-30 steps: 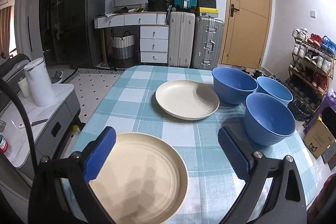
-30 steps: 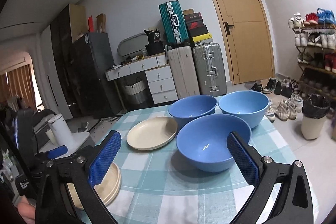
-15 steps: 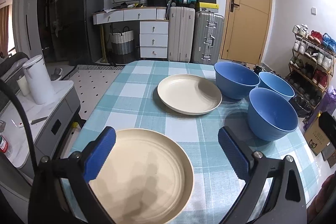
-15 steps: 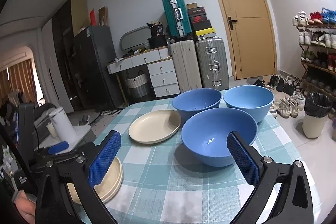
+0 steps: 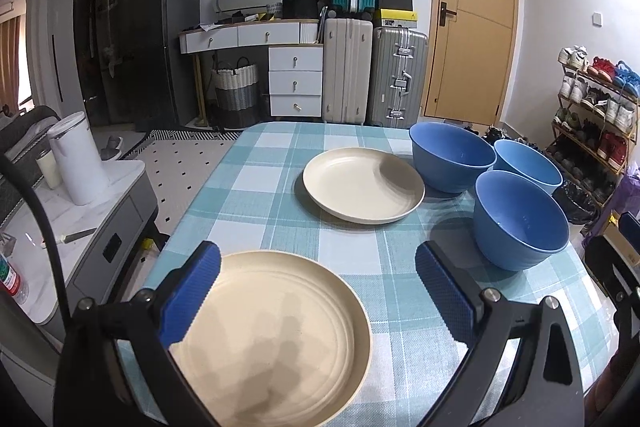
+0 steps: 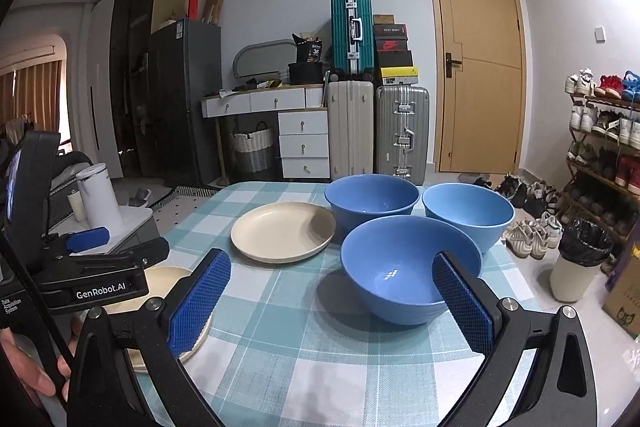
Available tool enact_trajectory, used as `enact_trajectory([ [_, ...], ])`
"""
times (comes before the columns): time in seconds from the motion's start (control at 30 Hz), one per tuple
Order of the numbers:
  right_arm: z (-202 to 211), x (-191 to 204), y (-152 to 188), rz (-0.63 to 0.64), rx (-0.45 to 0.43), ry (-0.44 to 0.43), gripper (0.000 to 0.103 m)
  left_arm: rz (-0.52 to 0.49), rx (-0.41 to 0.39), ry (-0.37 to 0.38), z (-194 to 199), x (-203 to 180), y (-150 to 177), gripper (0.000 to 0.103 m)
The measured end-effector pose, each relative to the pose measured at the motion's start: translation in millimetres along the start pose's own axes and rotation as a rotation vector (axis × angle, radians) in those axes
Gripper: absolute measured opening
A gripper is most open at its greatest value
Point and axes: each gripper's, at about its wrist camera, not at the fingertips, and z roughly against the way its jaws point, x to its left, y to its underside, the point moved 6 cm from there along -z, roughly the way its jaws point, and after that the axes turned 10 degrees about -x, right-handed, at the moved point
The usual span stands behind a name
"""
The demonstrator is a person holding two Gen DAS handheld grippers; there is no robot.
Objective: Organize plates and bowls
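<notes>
— So what changed?
— My left gripper (image 5: 316, 287), jaws wide, edged forward over the near plate (image 5: 272, 339). My right gripper (image 6: 332, 301), equally wide, neared the front bowl (image 6: 408, 277). Nothing was grasped yet.

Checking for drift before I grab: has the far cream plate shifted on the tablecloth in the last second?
No. The far cream plate sits beside the same blue bowl as before; only the camera view moved.
</notes>
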Motion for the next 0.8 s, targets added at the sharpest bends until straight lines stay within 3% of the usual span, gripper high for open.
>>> enact_trajectory([
  [0.5,-4,8,5,0.016,0.013,-0.021,0.102,-0.013,0.002,-0.011,1,2,-2,0.099],
  [0.67,-1,14,6,-0.006,0.017,-0.113,0.102,0.093,-0.079,0.007,11,27,-31,0.101],
  [0.8,3,11,-4,-0.072,-0.014,-0.136,0.102,0.142,-0.039,0.05,1,40,-44,0.103],
])
